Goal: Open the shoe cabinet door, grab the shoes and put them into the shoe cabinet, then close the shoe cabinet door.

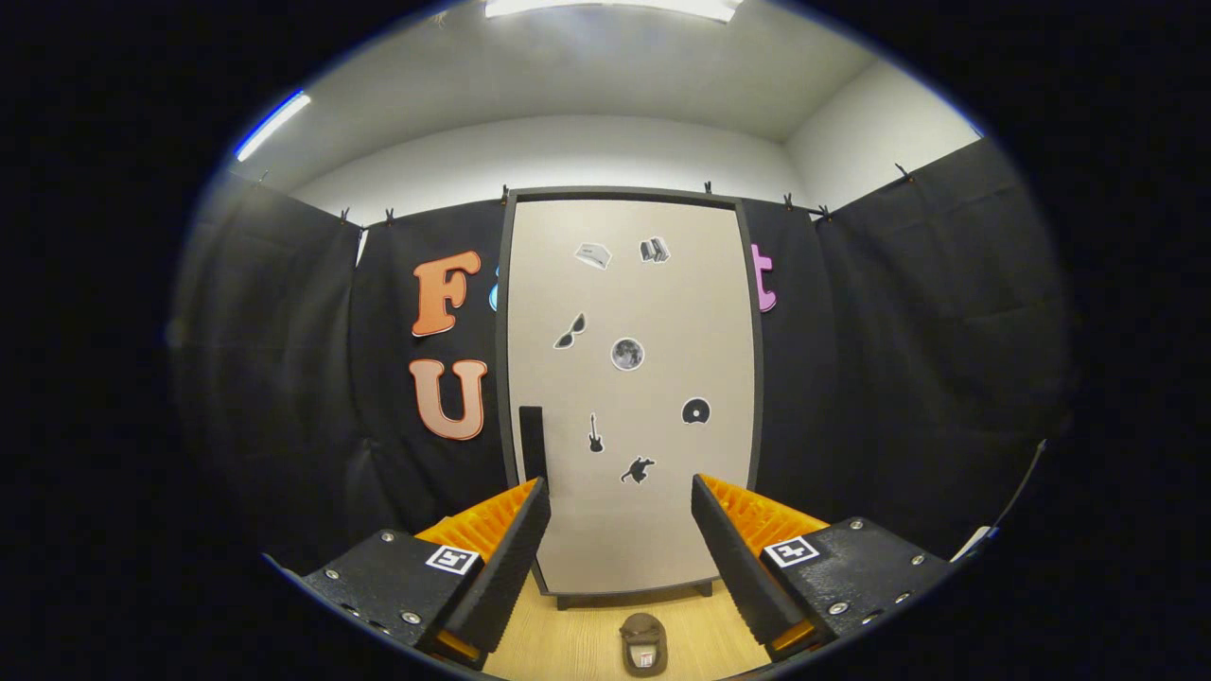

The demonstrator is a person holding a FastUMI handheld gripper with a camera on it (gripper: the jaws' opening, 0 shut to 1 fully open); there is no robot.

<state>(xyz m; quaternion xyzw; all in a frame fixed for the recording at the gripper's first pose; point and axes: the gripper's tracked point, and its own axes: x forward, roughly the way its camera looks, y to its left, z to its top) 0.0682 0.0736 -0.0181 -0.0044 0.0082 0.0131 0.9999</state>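
Your gripper (620, 497) is spread wide with nothing between the fingers, both pointing at the shoe cabinet (632, 397) straight ahead. Left finger (501, 558): black ribbed pad, orange backing, tip level with the cabinet's lower left part, just under the dark vertical handle (533, 443) by the door's left edge. The cabinet stands upright against the booth wall at the far edge of the wooden floor (577, 634); its beige door (662, 511) is shut and carries small dark stickers (626, 354). One shoe (644, 643), dark with toe toward the cabinet, lies on the floor between your fingers and closer to you than their tips, apart from the cabinet's base. Right finger (743, 567) mirrors the left, its tip over the door's lower right part. Neither finger touches anything.
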